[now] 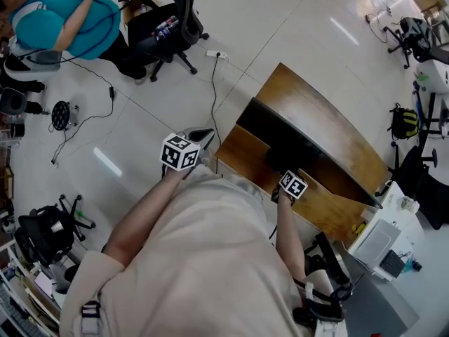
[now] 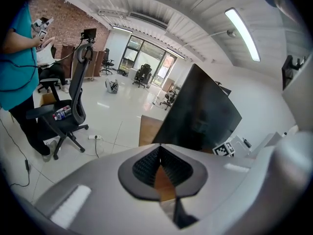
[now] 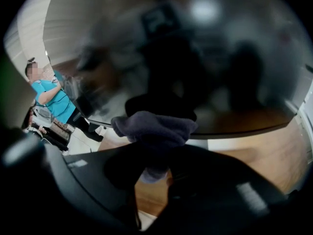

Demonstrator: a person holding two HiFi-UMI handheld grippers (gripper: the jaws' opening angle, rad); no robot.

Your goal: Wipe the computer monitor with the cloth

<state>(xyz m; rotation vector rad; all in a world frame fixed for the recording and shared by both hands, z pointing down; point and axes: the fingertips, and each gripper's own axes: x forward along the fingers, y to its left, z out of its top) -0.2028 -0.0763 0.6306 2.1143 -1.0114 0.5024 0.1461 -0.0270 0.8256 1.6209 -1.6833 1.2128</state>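
Observation:
The dark monitor [image 1: 302, 142] stands on a wooden desk [image 1: 309, 97]; its screen [image 3: 195, 58] fills the right gripper view with blurred reflections. My right gripper [image 1: 284, 173] is up against the screen's lower part, shut on a dark grey-purple cloth [image 3: 154, 126] that is bunched between its jaws and touches the glass near the bottom edge. My left gripper [image 1: 202, 137] hangs off the desk's left end, apart from the monitor [image 2: 200, 111]. In the left gripper view its ribbed pads [image 2: 146, 166] meet at the tip with nothing between them.
A person in a teal shirt [image 1: 63, 16] sits at the far left beside a black office chair [image 1: 172, 27]. A power strip and cable [image 1: 216, 55] lie on the floor by the desk. A white machine [image 1: 382, 241] stands at the desk's right end.

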